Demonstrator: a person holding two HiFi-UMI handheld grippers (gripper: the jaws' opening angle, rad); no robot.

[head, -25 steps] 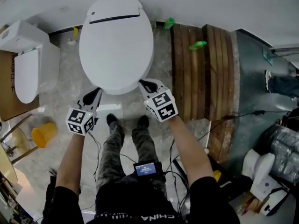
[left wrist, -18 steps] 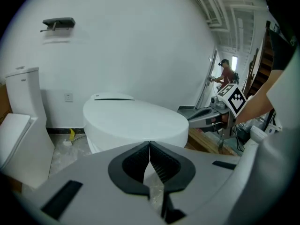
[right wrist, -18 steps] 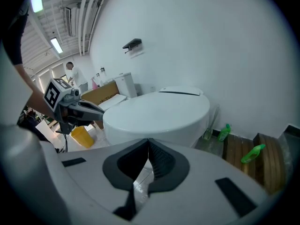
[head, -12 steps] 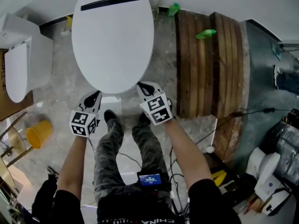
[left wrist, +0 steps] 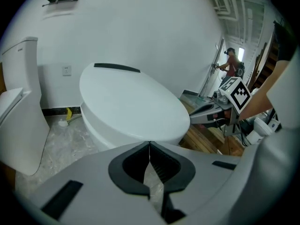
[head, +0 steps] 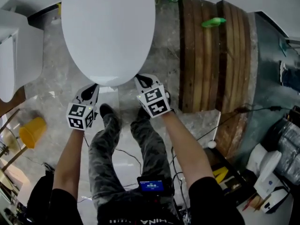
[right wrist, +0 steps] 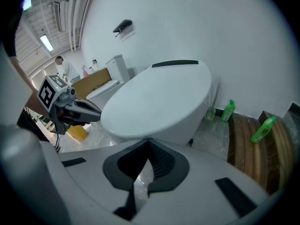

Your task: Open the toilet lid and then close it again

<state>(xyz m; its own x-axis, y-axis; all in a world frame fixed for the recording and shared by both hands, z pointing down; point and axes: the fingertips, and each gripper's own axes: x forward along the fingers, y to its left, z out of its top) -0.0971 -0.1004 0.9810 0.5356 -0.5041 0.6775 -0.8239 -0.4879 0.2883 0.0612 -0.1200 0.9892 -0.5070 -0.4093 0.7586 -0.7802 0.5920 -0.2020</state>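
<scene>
The white toilet lid [head: 108,29] lies closed over its bowl and fills the top of the head view; it also shows as the lid [left wrist: 131,104] and the lid [right wrist: 159,100] in the two gripper views. My left gripper [head: 92,88] is shut and empty, its tips just below the lid's front-left rim. At the front-right rim sits my right gripper [head: 140,80], also shut with nothing between its jaws. Whether either tip touches the rim I cannot tell.
A second white toilet [head: 16,55] stands at the left with a yellow bucket [head: 30,131] on the floor below it. A wooden pallet [head: 213,55] with two green bottles [head: 214,21] lies to the right. Cables and gear clutter the lower right; the person's feet are under the grippers.
Both grippers have sunk together in front of the toilet, staying shut. The head camera has come lower and closer, so the lid looks larger and reaches the top edge.
</scene>
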